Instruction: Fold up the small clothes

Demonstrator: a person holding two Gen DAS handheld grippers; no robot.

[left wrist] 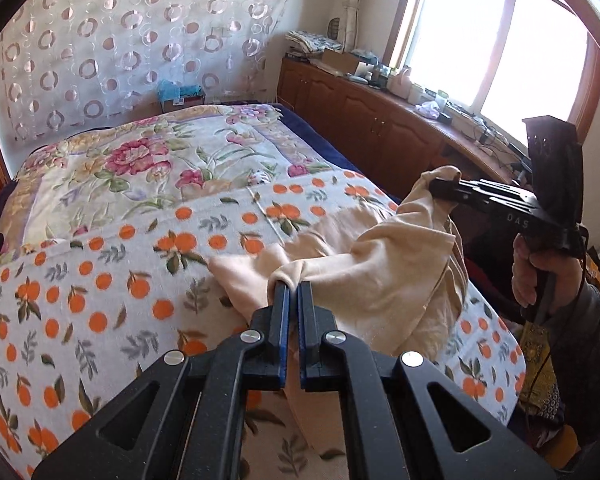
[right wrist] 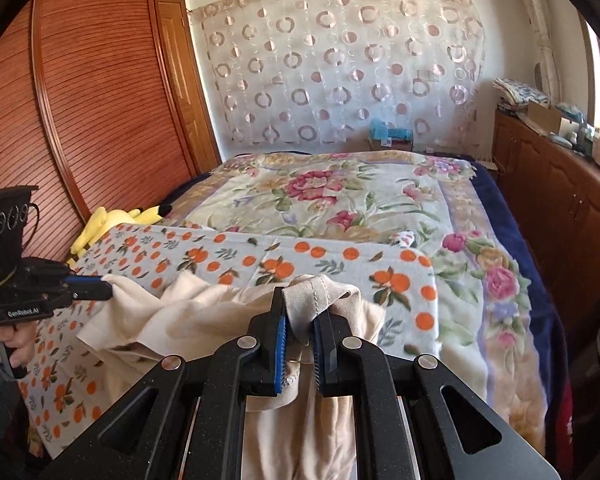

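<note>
Black fingers with blue pads fill the bottom of both wrist views, and each pair is clamped on the same cream-coloured soft cotton garment (left wrist: 380,264). On the left side, the left hand-held gripper (left wrist: 293,286) has its jaws pressed together on a bunched fold of this garment, so only a thin line of cloth shows between the pads. In the right wrist view this same tool appears at the far left edge, with a person's hand (right wrist: 10,342) around its handle and the cloth stretching away from its tip. The garment hangs between the two tools, partly lifted, and its lower part rests on the white fleece blanket with orange fruit print (left wrist: 100,280) that covers the near end of the bed. Behind it lies a pale quilt with large pink flowers (right wrist: 320,196), and a yellow plush toy (right wrist: 108,220) sits at the bed's left edge beside the brown slatted wooden wardrobe (right wrist: 100,100). Further right, the right hand-held gripper (right wrist: 300,312) is closed on a ribbed hem of the garment, which folds over the top of its fingers. In the left wrist view it is held by a hand (left wrist: 540,268) at the right, in front of the long brown wooden cabinet (left wrist: 380,120) under the bright window (left wrist: 500,40).
</note>
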